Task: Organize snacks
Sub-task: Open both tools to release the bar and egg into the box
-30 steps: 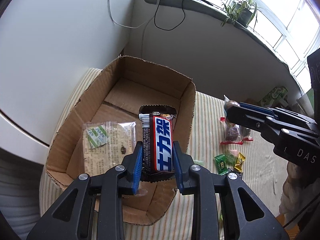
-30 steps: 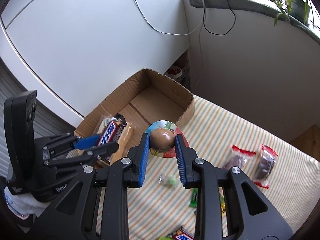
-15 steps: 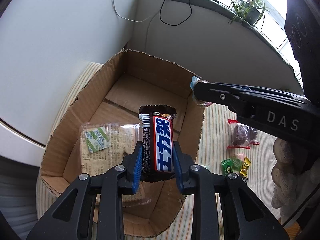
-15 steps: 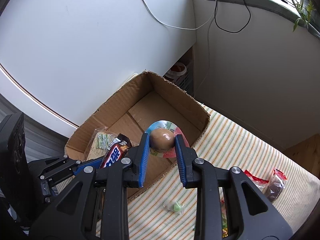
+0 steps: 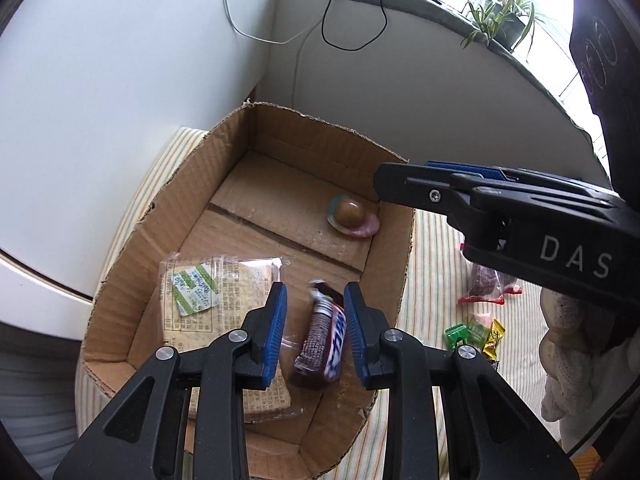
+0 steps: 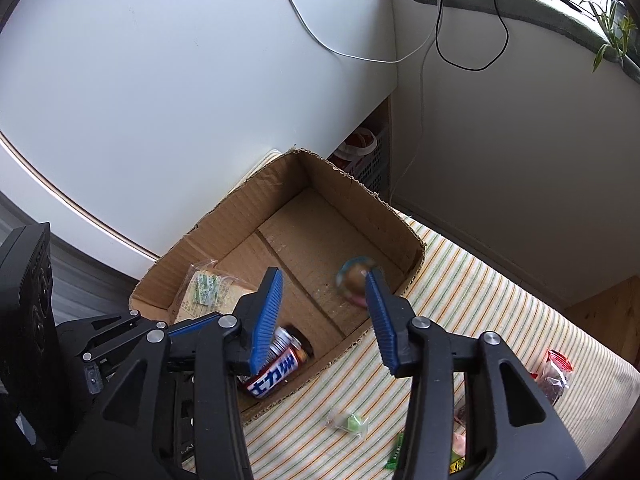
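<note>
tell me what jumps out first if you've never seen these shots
The open cardboard box on the striped cloth, with a red-and-blue candy bar dropping in between the left claw's blue pads. Near the box's far right wall lies a round brown sweet, below the right claw, whose jaws have just been opening.

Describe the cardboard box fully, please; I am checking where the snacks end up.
The cardboard box is brown corrugated card, open-topped, with rough torn rims and a flap seam across its floor. It sits on a striped cloth near a white wall. Inside lie a clear-wrapped flat packet, a chocolate bar and a round jelly cup by the far right wall. Both grippers hover over it, jaws apart.
</note>
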`<state>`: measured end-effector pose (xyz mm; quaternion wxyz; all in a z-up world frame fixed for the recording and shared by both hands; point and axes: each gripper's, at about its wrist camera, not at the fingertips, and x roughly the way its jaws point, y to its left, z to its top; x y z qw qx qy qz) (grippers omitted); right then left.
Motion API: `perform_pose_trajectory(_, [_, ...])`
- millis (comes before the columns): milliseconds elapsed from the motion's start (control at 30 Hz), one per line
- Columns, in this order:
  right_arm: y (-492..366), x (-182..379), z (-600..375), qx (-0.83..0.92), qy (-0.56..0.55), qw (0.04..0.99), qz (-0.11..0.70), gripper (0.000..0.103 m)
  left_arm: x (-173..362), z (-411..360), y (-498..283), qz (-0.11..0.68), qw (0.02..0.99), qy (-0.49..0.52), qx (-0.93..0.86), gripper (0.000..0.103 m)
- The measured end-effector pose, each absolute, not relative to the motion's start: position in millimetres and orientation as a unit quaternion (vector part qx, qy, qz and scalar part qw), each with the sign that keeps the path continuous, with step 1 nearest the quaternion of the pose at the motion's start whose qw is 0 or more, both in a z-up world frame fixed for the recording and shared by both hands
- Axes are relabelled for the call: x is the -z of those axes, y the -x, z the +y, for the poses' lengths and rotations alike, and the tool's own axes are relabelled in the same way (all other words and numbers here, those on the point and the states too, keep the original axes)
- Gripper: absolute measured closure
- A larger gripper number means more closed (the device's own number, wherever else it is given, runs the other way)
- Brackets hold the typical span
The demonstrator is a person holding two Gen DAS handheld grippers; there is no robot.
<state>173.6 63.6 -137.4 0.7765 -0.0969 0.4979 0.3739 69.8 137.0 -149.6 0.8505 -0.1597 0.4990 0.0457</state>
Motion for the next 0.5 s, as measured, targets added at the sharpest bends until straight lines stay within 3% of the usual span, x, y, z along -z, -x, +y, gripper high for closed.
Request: perform_pose_trajectory(500, [-153,115,15,-0.385,0.085,0.780,0.486,0.058,132,122,-51,0.483,0.861,0.154,-0.023,0.075])
